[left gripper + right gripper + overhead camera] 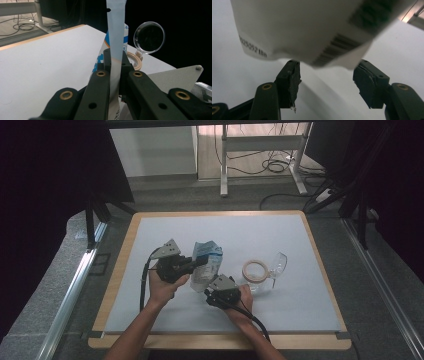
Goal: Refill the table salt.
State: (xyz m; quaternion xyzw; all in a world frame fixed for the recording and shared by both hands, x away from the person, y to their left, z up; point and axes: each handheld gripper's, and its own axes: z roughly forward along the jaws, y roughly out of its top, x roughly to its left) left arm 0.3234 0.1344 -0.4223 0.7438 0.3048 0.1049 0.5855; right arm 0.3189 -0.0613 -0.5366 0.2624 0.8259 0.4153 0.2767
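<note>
pale sheet (150, 285) covers the table, dark curtains around. left gripper (199, 261) is clamped on one edge of a blue-and-white pouch (207, 262), holding it up off the sheet; in the left gripper view its jaws pinch the thin edge of the pouch (115, 37). right gripper (216, 292) sits below the pouch, jaws about half open, pads apart from the barcoded lower end (312, 32) just above them, gripping nothing. beyond the pouch lie a tape ring (256, 270) and a tipped glass (277, 264). judged step: bringing the second gripper to the pouch's free end. next move calls for raising the right jaws around that end and closing, probably to pull the pouch open.
</note>
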